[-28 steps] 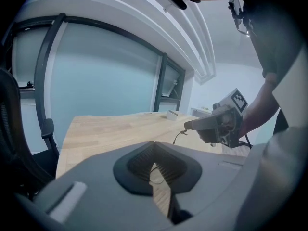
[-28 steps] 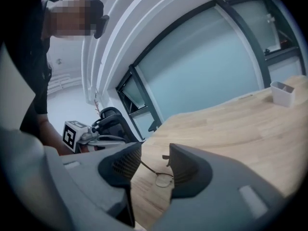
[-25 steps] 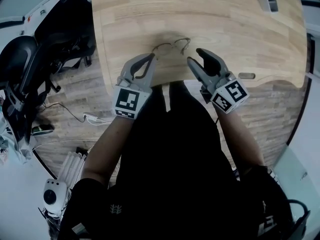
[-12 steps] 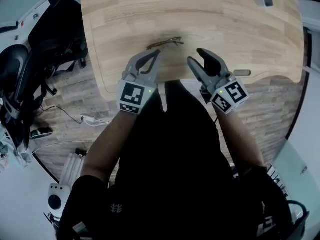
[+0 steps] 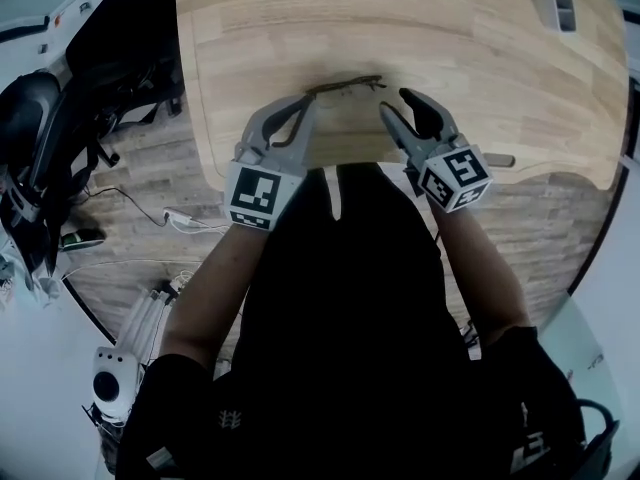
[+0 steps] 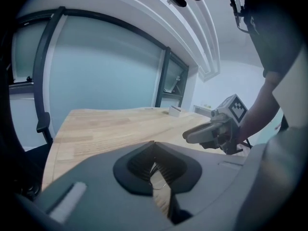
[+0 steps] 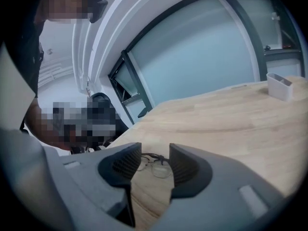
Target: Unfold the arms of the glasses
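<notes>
Now, glasses [image 5: 345, 86]: on the table [image 5: 450, 38], arms unreadable.
Left gripper [image 5: 305, 103]: clamped closed on frame wire.
Right gripper [image 5: 398, 106]: sunk lower, jaws apart, empty; unfolding unsettled.

left gripper [image 5: 306, 101]: grey | right gripper [image 5: 396, 105]: grey | top [image 5: 340, 298]: black, short sleeves

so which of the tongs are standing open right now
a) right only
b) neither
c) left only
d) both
a: the right tongs show a clear gap between their jaws, with the glasses lying ahead in that gap, while the left tongs are closed together, seemingly on a thin wire part of the glasses.
</notes>
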Motion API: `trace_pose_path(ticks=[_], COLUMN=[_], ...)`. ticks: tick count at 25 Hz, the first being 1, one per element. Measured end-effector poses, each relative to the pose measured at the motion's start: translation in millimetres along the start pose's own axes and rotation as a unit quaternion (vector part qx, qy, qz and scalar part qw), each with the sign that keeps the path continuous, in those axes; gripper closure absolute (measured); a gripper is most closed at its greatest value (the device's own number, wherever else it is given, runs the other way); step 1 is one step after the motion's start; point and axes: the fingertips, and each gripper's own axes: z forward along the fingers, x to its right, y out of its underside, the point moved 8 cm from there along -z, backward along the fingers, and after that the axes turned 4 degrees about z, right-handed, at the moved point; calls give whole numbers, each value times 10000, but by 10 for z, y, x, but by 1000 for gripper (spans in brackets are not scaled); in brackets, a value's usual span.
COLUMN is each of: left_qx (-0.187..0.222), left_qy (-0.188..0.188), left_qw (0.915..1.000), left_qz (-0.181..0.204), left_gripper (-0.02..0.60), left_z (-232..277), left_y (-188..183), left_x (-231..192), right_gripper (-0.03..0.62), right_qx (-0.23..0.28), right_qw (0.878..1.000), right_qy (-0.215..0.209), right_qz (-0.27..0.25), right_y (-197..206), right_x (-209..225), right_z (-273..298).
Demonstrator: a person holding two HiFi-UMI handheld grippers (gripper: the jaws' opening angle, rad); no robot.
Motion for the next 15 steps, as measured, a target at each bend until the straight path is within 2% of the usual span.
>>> trace_pose_path(ticks=[4, 15], left_qx=[-42, -145], left_qy=[-135, -347], left_qw=[9999, 9992], left_qz=[-29, -140], left_gripper=[575, 575], left_z=[-15, 6], left_y=[10, 65], left_x=[-71, -165], right_gripper=[421, 434], right_qx=[-298, -641], right_qw=[9994, 9978], right_qy=[143, -14], right_qz=[46, 178], right_y=[74, 220], right_x=[163, 305], right_z=[174, 409])
